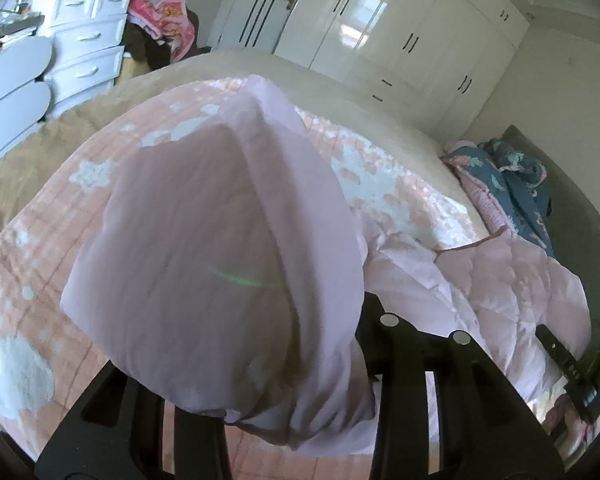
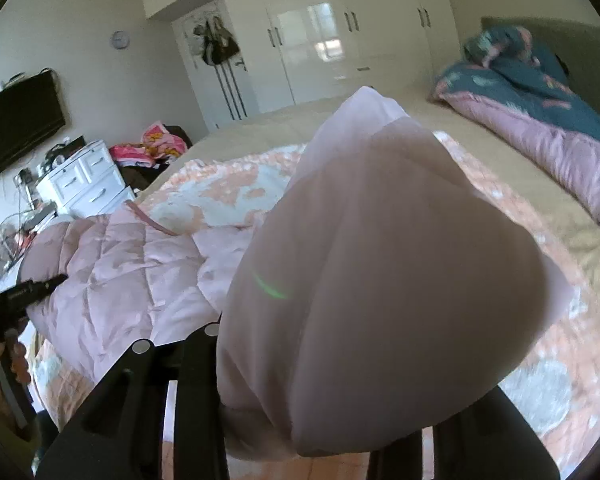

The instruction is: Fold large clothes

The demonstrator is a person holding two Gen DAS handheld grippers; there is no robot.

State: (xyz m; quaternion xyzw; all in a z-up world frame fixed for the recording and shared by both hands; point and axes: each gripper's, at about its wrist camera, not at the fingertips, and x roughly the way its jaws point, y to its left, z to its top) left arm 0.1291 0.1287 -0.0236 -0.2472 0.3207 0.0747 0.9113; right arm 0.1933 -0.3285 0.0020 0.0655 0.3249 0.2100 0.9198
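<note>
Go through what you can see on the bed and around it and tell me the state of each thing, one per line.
Pink quilted coat: spread on the bed, two ends lifted.
Left gripper: jaws shut on a bunched end of the coat.
Right gripper: jaws shut on the other bunched end.
Floral blanket: spread flat under the coat.
Teal quilt: folded, by the headboard.
Wardrobe: doors shut.
Drawers: shut.

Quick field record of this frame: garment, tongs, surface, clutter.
garment: pale pink quilted jacket, one bunched part lifted in each pair of tongs, the rest lying on the bed
left tongs: shut on the jacket
right tongs: shut on the jacket
surface: peach patterned blanket over a beige bed
clutter: teal and pink duvet at the headboard
</note>
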